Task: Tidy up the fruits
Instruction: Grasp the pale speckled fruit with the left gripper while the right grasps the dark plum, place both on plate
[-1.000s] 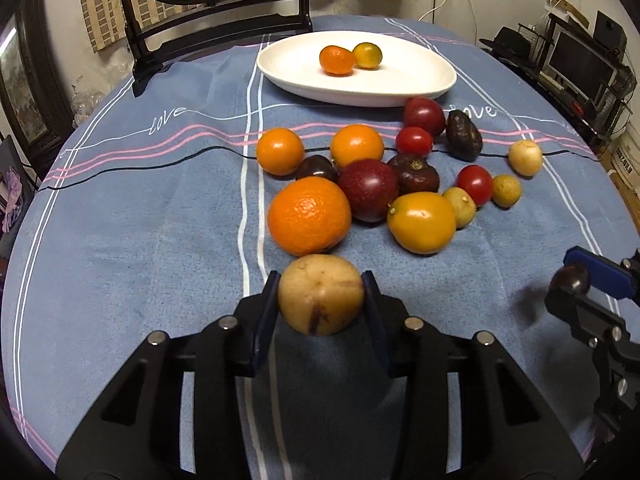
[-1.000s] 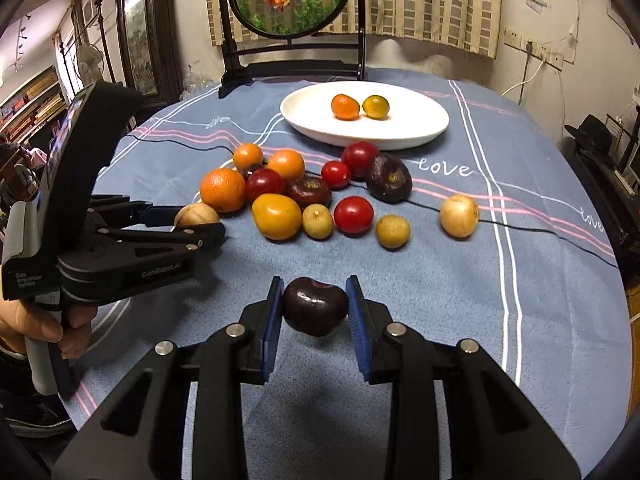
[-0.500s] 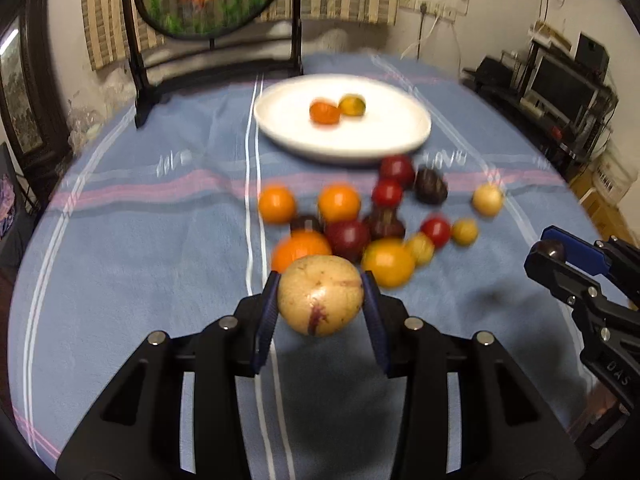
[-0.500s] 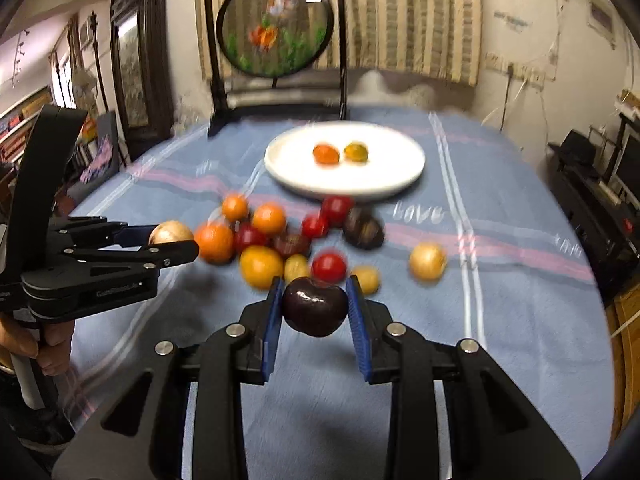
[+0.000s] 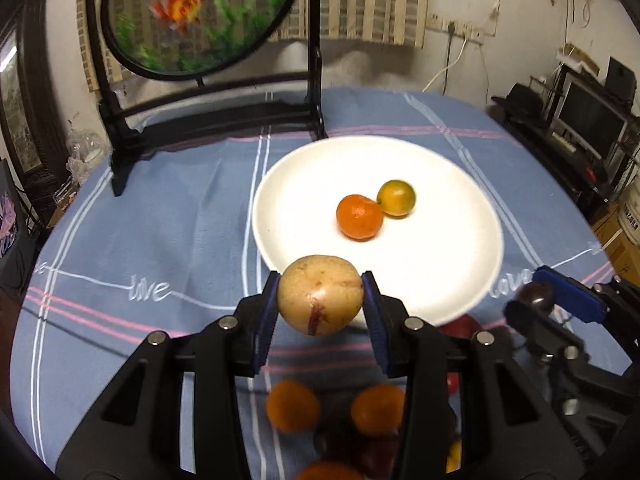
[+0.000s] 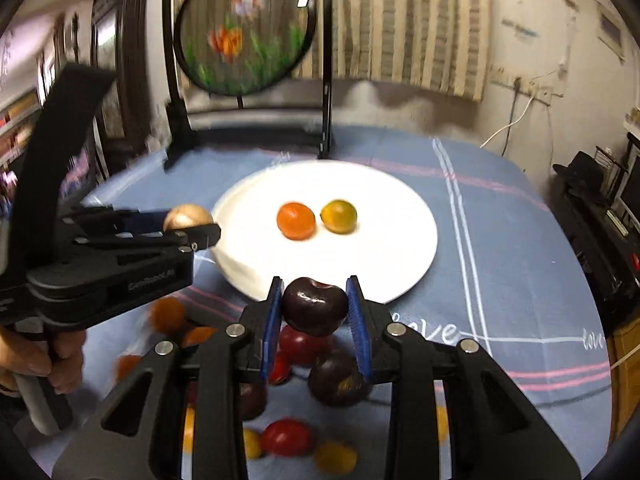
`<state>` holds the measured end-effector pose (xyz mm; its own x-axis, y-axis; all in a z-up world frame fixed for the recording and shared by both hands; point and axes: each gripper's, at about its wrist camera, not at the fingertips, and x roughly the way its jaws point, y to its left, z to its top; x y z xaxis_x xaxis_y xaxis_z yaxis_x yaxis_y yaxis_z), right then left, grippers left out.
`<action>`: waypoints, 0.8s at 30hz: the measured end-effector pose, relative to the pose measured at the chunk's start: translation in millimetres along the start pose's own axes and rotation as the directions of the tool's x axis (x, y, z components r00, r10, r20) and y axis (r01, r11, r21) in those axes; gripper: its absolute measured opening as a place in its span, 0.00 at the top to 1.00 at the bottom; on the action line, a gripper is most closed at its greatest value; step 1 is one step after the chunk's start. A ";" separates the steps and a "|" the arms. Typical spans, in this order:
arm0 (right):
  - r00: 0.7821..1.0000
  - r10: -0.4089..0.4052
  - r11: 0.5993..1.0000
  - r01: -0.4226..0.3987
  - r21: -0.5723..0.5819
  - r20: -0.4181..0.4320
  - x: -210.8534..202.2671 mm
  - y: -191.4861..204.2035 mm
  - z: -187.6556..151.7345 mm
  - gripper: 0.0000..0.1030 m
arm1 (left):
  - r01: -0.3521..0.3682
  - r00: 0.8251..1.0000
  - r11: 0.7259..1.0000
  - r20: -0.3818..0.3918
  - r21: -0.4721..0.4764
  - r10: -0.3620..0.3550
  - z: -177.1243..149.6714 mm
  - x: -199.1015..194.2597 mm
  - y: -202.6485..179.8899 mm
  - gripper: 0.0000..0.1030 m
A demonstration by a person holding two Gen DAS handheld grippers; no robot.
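We see a tan, red-streaked round fruit (image 5: 320, 295) clamped between the blue pads of the left gripper (image 5: 320, 300), held in the air at the near rim of the white plate (image 5: 304, 184). The right gripper (image 6: 315, 307) grasps a dark purple fruit (image 6: 315, 306) in the same manner, likewise raised at the plate's near edge. On the plate we find a small orange mandarin (image 5: 359, 217) and a yellow-green citrus (image 5: 396, 197), touching each other. Below and behind the grippers lie the loose fruits (image 6: 304, 344) on the blue striped tablecloth (image 5: 160, 220): orange, red, dark purple and yellow ones, blurred. A person's hand (image 6: 44, 360) grips the left gripper's handle. Beyond the plate stands a round painted screen (image 6: 244, 32) in a dark frame, before striped curtains (image 6: 400, 20).
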<state>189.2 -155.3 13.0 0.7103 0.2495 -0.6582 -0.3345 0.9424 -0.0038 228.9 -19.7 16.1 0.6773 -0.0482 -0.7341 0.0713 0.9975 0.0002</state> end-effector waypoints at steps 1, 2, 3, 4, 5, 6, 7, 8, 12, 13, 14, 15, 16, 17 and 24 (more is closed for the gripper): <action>1.000 -0.010 1.000 0.010 -0.008 -0.018 10.6 -0.6 2.3 0.70 | -0.001 1.000 1.000 -0.006 -0.003 0.001 1.4 5.7 1.0 0.60; 0.999 -0.016 1.000 0.015 -0.021 -0.033 21.6 -0.6 4.8 0.70 | 0.003 1.000 1.000 -0.015 -0.005 -0.003 2.6 13.3 1.8 0.60; 0.999 -0.019 0.999 0.018 -0.033 -0.043 27.0 -0.7 6.8 0.70 | 0.003 1.000 1.000 -0.021 -0.008 -0.003 4.3 19.6 2.1 0.60; 0.998 -0.027 0.999 0.024 -0.049 -0.061 35.3 0.2 8.4 0.69 | 0.003 1.000 1.000 -0.023 -0.008 -0.003 4.0 21.8 2.3 0.60; 0.997 -0.036 0.998 0.032 -0.058 -0.073 42.1 0.6 9.4 0.69 | 0.004 1.000 1.000 -0.027 -0.004 -0.004 5.1 26.9 1.3 0.60; 0.996 -0.043 0.997 0.038 -0.065 -0.076 45.1 0.6 9.8 0.69 | 0.005 0.999 1.000 -0.032 0.001 -0.005 5.2 30.4 0.6 0.60; 0.995 -0.047 0.996 0.041 -0.073 -0.084 50.3 1.3 9.7 0.66 | 0.005 0.999 1.000 -0.039 0.006 -0.004 5.6 34.1 -0.7 0.59; 0.994 -0.050 0.996 0.042 -0.083 -0.099 55.4 2.0 10.2 0.65 | 0.002 0.999 1.000 -0.045 0.006 -0.002 6.0 37.6 -1.4 0.56; 0.989 -0.080 0.993 0.068 -0.092 -0.123 59.6 1.3 5.0 0.57 | -0.015 1.000 1.000 -0.009 0.000 0.015 8.0 29.6 -0.7 0.30; 0.990 -0.070 0.995 0.061 -0.075 -0.120 55.5 -1.6 3.7 0.56 | -0.009 1.000 1.000 -0.006 -0.006 0.009 8.3 26.5 0.5 0.30; 0.991 -0.061 0.997 0.055 -0.057 -0.115 50.2 -4.9 2.2 0.56 | -0.003 1.000 1.000 -0.004 -0.014 0.003 7.6 20.5 3.0 0.30; 0.992 -0.056 0.998 0.052 -0.042 -0.109 44.4 -7.1 1.2 0.56 | -0.004 1.000 1.000 0.000 -0.018 0.004 7.2 16.5 5.0 0.30; 0.994 -0.046 0.999 0.044 -0.021 -0.098 36.3 -11.8 0.2 0.55 | -0.008 1.000 1.000 0.004 -0.019 0.008 5.6 11.2 7.0 0.30; 0.996 -0.022 1.000 0.023 0.006 -0.086 24.1 -17.6 -2.9 0.55 | -0.010 1.000 1.000 0.010 -0.019 0.010 2.5 3.5 9.4 0.29; 0.998 -0.001 0.998 0.005 0.061 -0.060 -39.7 -34.4 -43.5 0.55 | 0.008 1.000 1.000 0.013 -0.026 -0.008 -38.3 -43.3 19.9 0.26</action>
<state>145.5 -207.4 6.5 0.6720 0.2348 -0.7024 -0.2930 0.9553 0.0390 172.9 4.3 21.9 0.6863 -0.0566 -0.7251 0.0575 0.9981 -0.0235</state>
